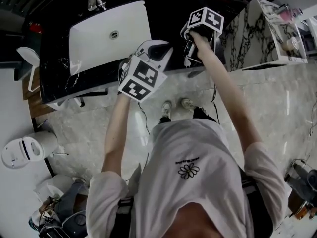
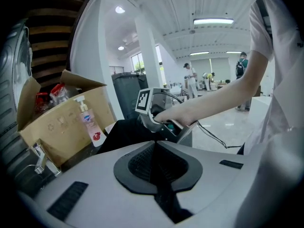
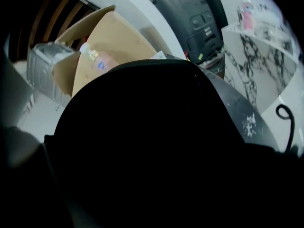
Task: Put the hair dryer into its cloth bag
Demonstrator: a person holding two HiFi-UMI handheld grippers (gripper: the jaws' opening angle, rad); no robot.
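Well, from my seat I could not score this cleanly. I found the hair dryer in no view, and the one place I judged it could be hiding was inside the cloth bag, a black heap on the dark counter to the right of the sink. If it was in there, only closing the mouth remained, but I could not confirm that.

The left gripper had its jaws pressed together, pad against pad, with nothing that I could see caught between them. It hung over the counter's front edge, apart from the bag. The right gripper was down at the bag. Black cloth filled the whole lower field of its own view, so I could not tell how its jaws stood or whether they pinched the fabric.

The left gripper view gave me what the head view could not: the bag from the side, with the right gripper and the hand holding it just above. It also showed a cardboard box and a pump bottle standing behind. Only the head view showed how both grippers sat over the counter. The right gripper view added just the box and bottle above the cloth.
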